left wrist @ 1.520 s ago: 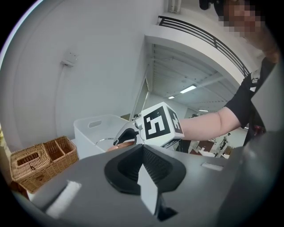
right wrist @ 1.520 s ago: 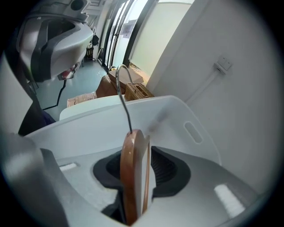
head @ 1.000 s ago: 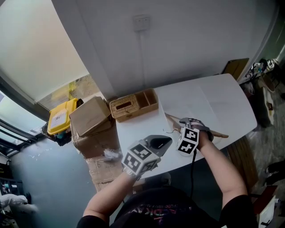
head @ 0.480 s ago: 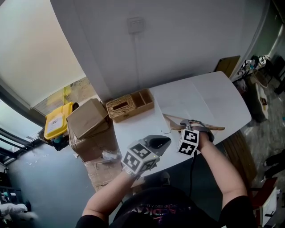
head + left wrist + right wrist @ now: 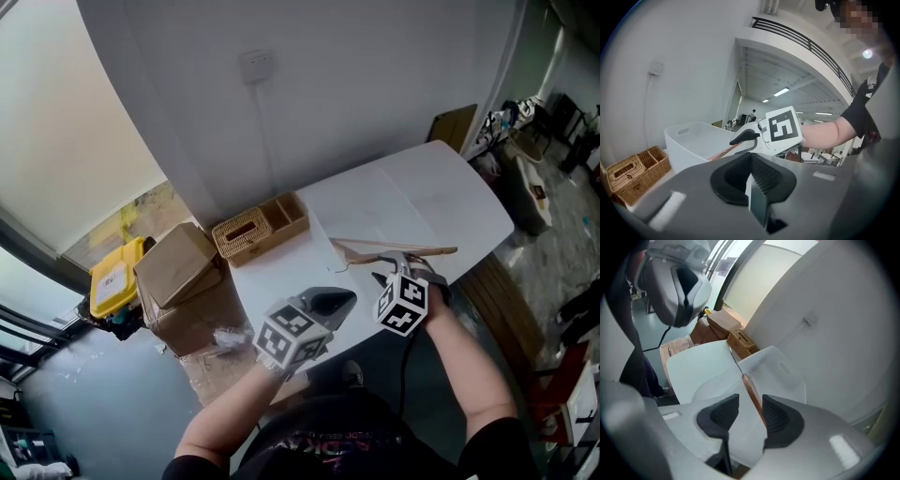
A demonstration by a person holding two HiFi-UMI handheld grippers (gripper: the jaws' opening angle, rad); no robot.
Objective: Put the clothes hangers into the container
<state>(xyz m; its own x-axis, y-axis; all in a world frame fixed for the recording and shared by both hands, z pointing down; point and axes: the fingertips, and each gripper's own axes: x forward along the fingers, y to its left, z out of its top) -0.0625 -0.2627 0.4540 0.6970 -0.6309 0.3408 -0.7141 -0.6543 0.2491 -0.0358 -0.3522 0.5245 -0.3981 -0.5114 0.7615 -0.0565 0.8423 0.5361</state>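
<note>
Grey plastic forms the right gripper point(image 5: 746, 416), and its own view shows the jaws standing apart. The brown wooden hanger point(image 5: 751, 392) runs up between them. It lies against the right-hand pad, with a clear gap to the left-hand pad, so the jaws are not clamped on it. From there the hanger reaches forward over the white container point(image 5: 780, 376), and its thin metal hook point(image 5: 732, 355) points towards the wicker basket point(image 5: 742, 343). Whether the hanger rests on the container's rim cannot be told. The container is a plain tub with a slot handle in its end wall. It sits on the white table point(image 5: 689, 371), just beside the basket.

In the head view the right gripper is just ahead of the person's right hand. The hanger lies crosswise in front of it, over the white surface.

The left gripper point(image 5: 752, 187) has its jaws together with nothing between them. It is held near the table's front edge, to the left of the right gripper and apart from it. Its view looks across at the right gripper's marker cube point(image 5: 783, 130), with the container behind.

Past the basket, off the table's left end, are cardboard boxes point(image 5: 183, 258) and a yellow case point(image 5: 114, 278). A wall socket point(image 5: 255, 64) is on the white wall above.
</note>
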